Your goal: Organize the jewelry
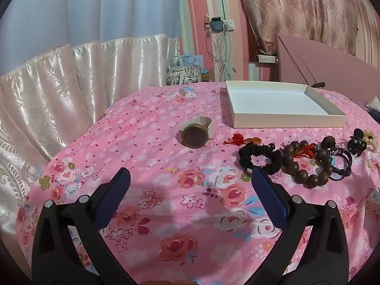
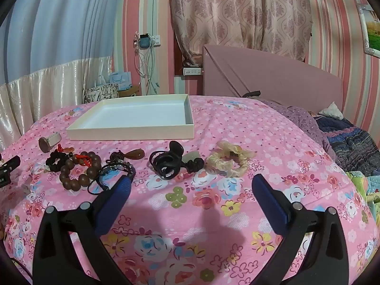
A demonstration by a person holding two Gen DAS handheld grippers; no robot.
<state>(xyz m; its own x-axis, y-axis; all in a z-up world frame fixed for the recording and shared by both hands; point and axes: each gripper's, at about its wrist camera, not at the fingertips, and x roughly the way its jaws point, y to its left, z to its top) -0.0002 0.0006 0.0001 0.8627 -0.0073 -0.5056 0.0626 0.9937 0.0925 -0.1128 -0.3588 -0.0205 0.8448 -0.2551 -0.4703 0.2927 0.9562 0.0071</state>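
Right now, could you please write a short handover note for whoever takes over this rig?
Left gripper: open, holding nothing, above the floral bedspread.
Right gripper: open, holding nothing.
White tray: nothing in it, at the far side.
Done: nothing moved in yet.
Left: watch, black scrunchie, wooden bead bracelet, dark cord bracelet, black hair claw, cream scrunchie all lie in a row in front of the tray.

Bedroom. Pink-and-white striped wall (image 2: 337, 35). Patterned pink curtain (image 2: 237, 11) hangs behind a pink padded headboard (image 2: 273, 76). At left, a pale blue drape (image 1: 95, 7) above a shiny cream satin curtain (image 1: 59, 78). Wall socket with dangling white cables (image 2: 147, 57). Framed picture (image 2: 370, 30) at far right. Pink floral bedsheet (image 2: 190, 237) covers the bed.
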